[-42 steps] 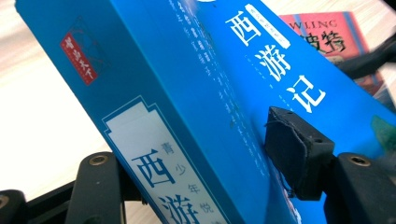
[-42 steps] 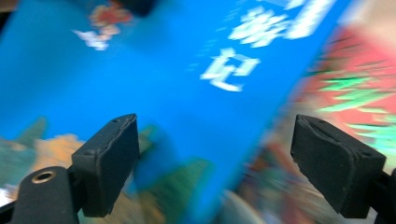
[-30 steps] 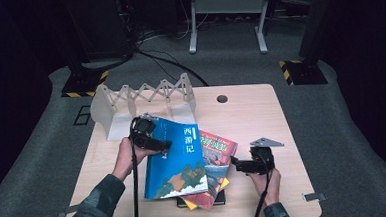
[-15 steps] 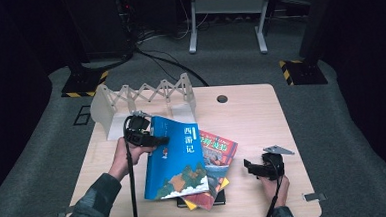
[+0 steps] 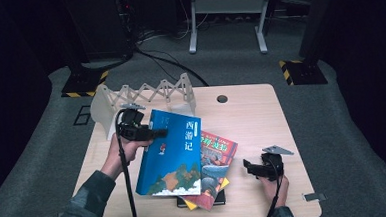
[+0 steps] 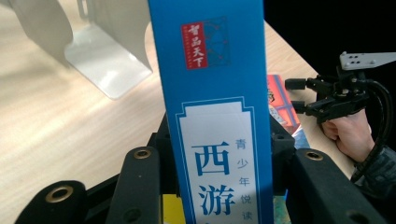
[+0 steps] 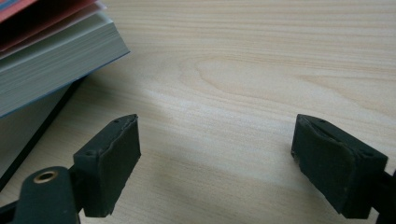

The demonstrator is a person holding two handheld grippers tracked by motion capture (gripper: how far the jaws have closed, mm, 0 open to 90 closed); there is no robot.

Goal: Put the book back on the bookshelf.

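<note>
Clamped on the spine edge of the blue book (image 5: pixel 174 152), jaws of the left gripper (image 5: pixel 152 134) just closing in, pads pressed against both covers in the left gripper view, blue book (image 6: pixel 215 112) standing up between them. Tilted up at that gripped edge, far edge resting on the red-covered book (image 5: pixel 218 159) beneath, itself atop a yellow book (image 5: pixel 191 203) and a dark one at the bottom of the pile. Just behind, on the wooden table (image 5: pixel 251 115), a white folding book rack (image 5: pixel 145 96). Spread wide with nothing between them, pads of the right gripper (image 7: pixel 217 158) hovering over bare tabletop, close to the page edges of the pile (image 7: pixel 51 60). Right gripper (image 5: pixel 254 168) low near the table's right edge, aimed at the pile, apart from it.
</note>
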